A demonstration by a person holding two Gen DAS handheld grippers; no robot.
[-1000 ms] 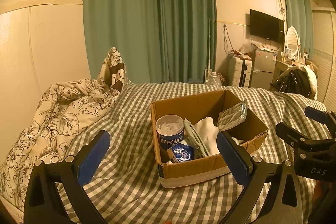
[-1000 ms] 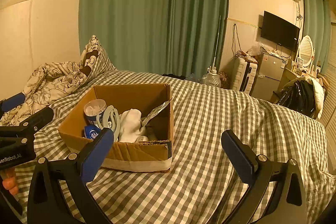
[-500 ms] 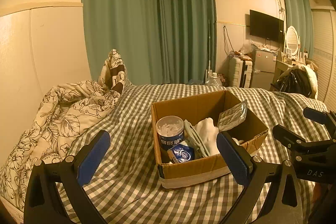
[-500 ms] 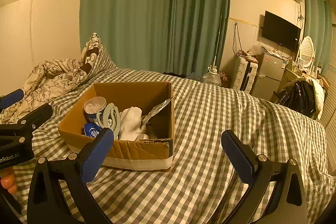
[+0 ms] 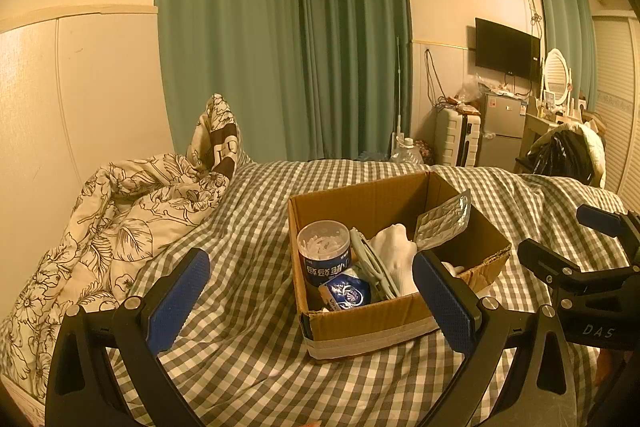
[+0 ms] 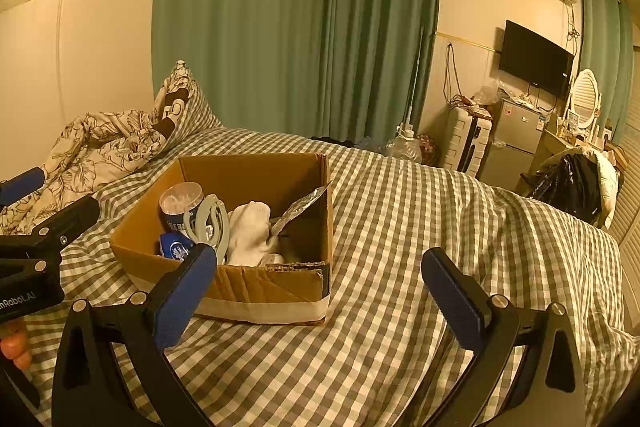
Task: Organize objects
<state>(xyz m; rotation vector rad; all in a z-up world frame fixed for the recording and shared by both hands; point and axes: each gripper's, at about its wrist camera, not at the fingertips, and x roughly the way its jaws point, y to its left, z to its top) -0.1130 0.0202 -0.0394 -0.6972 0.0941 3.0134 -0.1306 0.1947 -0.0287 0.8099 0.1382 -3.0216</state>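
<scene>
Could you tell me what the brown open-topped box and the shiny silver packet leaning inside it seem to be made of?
Brown open-topped box: corrugated cardboard, matte, its torn front rim showing fluting. Shiny silver packet: probably foil or metallised plastic, glossy, crinkled and reflective.

Both grippers are black plastic frames. The left gripper [image 5: 312,297] and right gripper [image 6: 320,291] have blue textured pads [image 5: 444,303] and silver screws [image 6: 500,301]. White lettering reads "DAS" on the right one and "nRobot.AI" on the left. Bare fingertips [image 6: 14,345] show at the left handle.
</scene>
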